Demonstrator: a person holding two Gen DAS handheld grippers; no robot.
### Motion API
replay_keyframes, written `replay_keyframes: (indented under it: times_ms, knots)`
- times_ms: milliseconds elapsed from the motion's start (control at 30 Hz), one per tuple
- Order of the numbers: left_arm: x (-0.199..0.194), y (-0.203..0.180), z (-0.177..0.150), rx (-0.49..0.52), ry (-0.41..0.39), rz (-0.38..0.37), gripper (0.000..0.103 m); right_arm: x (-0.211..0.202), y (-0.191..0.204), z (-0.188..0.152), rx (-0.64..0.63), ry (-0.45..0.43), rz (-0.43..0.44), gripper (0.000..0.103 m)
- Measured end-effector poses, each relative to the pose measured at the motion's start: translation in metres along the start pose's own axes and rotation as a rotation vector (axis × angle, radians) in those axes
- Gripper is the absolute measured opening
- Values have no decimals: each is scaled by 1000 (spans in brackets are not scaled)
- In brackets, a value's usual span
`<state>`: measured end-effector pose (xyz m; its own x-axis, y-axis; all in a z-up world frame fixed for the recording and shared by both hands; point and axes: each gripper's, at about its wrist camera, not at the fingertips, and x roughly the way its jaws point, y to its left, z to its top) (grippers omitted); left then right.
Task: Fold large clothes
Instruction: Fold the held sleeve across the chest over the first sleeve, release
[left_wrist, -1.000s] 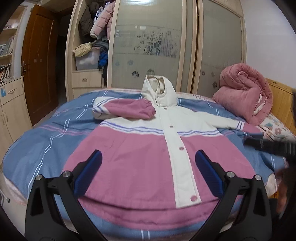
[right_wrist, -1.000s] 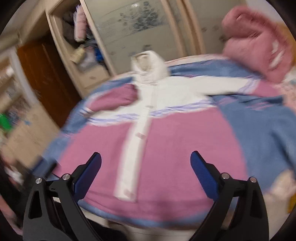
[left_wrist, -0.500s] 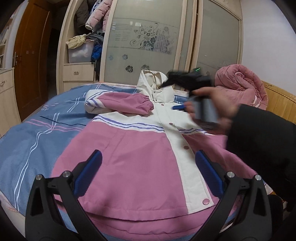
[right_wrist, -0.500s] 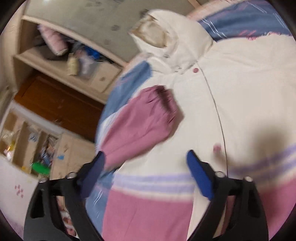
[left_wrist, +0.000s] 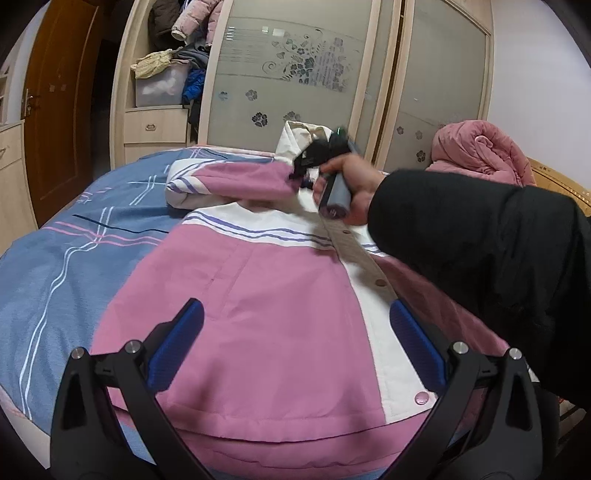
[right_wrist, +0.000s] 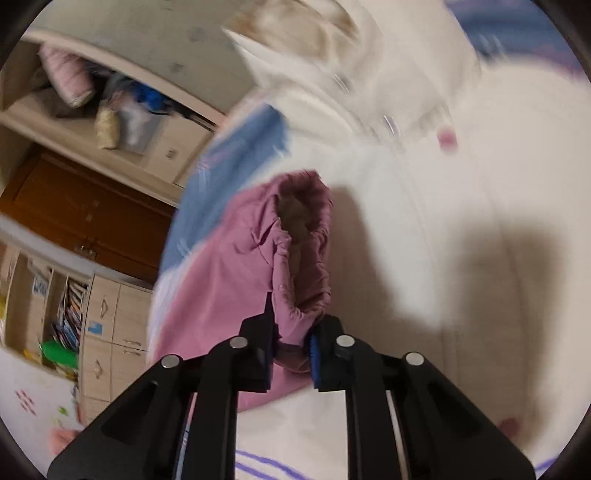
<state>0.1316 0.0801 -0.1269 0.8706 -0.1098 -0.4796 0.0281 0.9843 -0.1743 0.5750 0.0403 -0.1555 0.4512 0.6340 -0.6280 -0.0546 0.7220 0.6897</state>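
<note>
On the bed (left_wrist: 55, 258) a pink and white hooded jacket (left_wrist: 288, 325) is spread front-up, hood (left_wrist: 299, 136) toward twelve o'clock in the left view; one sleeve (left_wrist: 243, 181) is laid across the chest at about eleven o'clock, and its cuff (right_wrist: 306, 258) is pinched between the closed fingers of the right gripper (right_wrist: 291, 354); the left gripper (left_wrist: 295, 350) is held wide apart above the hem at six o'clock, with nothing between its pads.

Only a thin edge of the cuff seems to be caught, so it is judged that a quick pull could let it slip free; the elastic gathering may also stretch and spring back; if the sleeve is dragged too far, the smoothed body could be rucked, since nothing is pinned by the left gripper.

The shell is seen as a smooth, faintly sheened woven cloth, softly padded; the cuff is puckered and tubular; round snaps run down a flat white placket (left_wrist: 373, 273); thin purple stripes cross the chest; the bed cover is matte striped cotton.
</note>
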Motion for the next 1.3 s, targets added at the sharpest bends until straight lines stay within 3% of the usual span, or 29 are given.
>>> replay_keyframes:
  times_ms: [200, 300, 367, 500, 733, 767, 833, 867, 900, 1000, 1133, 1200, 1300]
  knots:
    - [1, -6, -2, 16, -2, -11, 101, -126, 49, 30, -217, -245, 14, 14]
    - [2, -7, -3, 18, 2, -10, 101, -182, 37, 39, -249, -366, -22, 14]
    - [3, -8, -4, 20, 5, -10, 101, -200, 16, 45, -216, -388, -53, 14]
    - [3, -13, -5, 28, 10, -13, 101, -207, -43, 39, -146, -385, -143, 14]
    - [10, -17, -5, 40, 34, 7, 101, -162, -159, 7, 8, -319, -335, 17]
    - [12, -16, -6, 39, 44, 12, 101, -154, -164, 5, 13, -317, -373, 24]
    - [16, -15, -6, 29, 61, 16, 101, -147, -173, -2, 22, -316, -439, 49]
    - [18, -14, -6, 23, 70, 26, 101, -147, -174, -7, 17, -317, -440, 70]
    - [19, -13, -6, 16, 78, 38, 101, -150, -169, -10, 10, -321, -438, 82]
    - [24, -7, -6, -17, 104, 51, 101, -189, -146, -39, -64, -410, -488, 91]
    - [27, 1, -13, -41, 134, 81, 101, -254, -115, -103, -210, -431, -443, 93]
    - [26, 0, -14, -34, 140, 106, 101, -287, -95, -148, -297, -444, -456, 100]
    - [21, -2, -15, -25, 153, 133, 101, -344, -73, -235, -414, -502, -491, 102]
